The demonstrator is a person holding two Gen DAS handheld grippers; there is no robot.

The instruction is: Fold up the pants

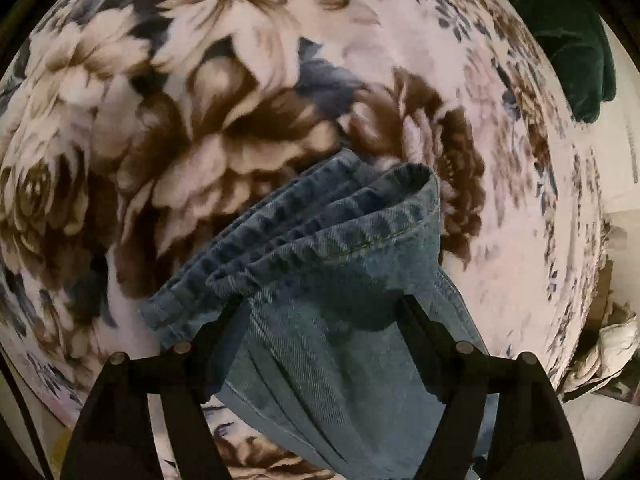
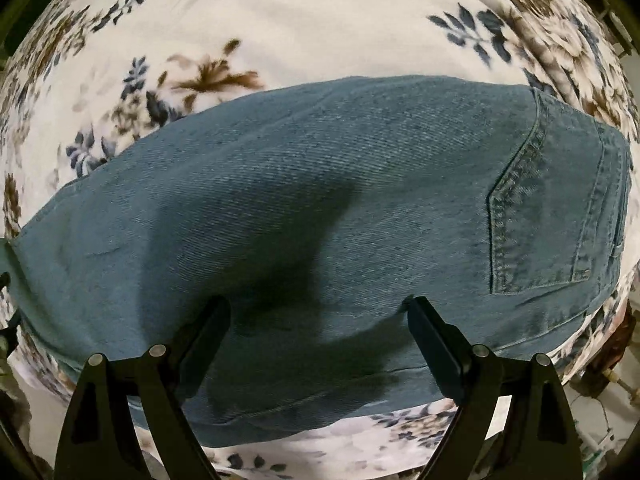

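Blue denim pants lie on a floral blanket. In the left wrist view the stacked leg hems (image 1: 320,232) point away from me, with the legs running back under my left gripper (image 1: 324,304). Its jaws are wide open above the denim and hold nothing. In the right wrist view the seat of the pants (image 2: 320,200) spans the frame, with a back pocket (image 2: 540,220) at the right. My right gripper (image 2: 318,308) hovers over the denim near its front edge, jaws wide open and empty. Its shadow falls on the cloth.
The floral blanket (image 1: 240,100) covers the whole surface around the pants and also shows in the right wrist view (image 2: 300,20). A dark green cloth (image 1: 572,40) lies at the far right edge. Pale floor and clutter (image 1: 616,332) show beyond the blanket's right edge.
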